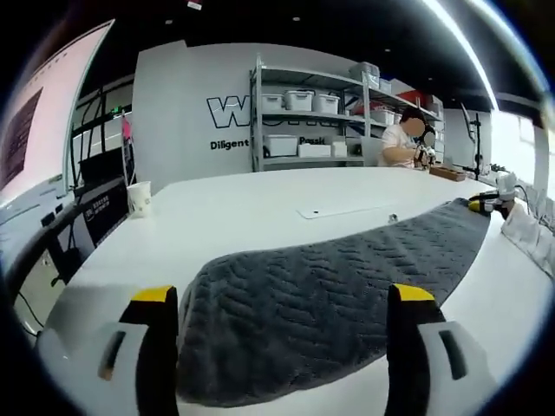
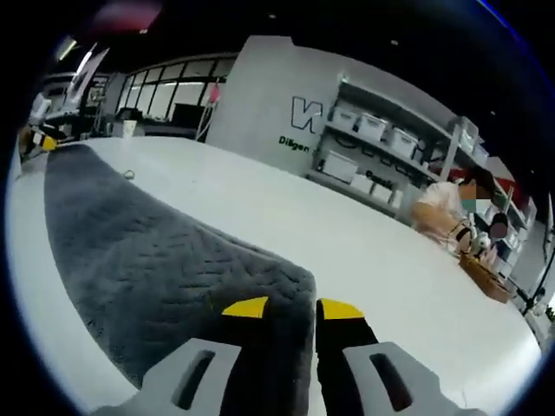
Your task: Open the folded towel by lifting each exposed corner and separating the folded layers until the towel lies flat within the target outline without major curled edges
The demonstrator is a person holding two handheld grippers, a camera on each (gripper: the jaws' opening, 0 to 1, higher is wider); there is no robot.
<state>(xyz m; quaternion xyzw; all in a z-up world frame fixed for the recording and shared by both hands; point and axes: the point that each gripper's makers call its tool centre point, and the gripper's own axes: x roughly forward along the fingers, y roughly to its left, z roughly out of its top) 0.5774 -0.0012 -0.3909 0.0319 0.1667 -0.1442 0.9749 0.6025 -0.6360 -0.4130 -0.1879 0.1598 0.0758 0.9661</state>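
- Across the white tabletop (image 1: 260,208) the grey towel (image 1: 329,286) lies stretched out long. It looks mostly opened already, though we can't spot any target outline to check it against.
- Left tongs (image 1: 282,303) are spread wide with nothing between them. They sit at the near end of the towel, with its rounded edge running out toward 7 o'clock in the left gripper view. Our guess is they're lined up to grab or smooth that end.
- Right tongs (image 2: 284,308) are nearly closed right at the towel's corner at 6 o'clock in the right gripper view. It looks like they're pinching the edge of the fabric, probably to tug it taut, but we honestly can't tell whether cloth is actually caught in there.
- Far end of the towel in the left gripper view, around 2 o'clock, has the other tongs on it.
- Paper cup (image 1: 139,198) sits at 10 o'clock, well apart from the towel, so no snag risk.
- Shelving (image 1: 321,113) with bins and a person (image 1: 403,143) are off in the background.
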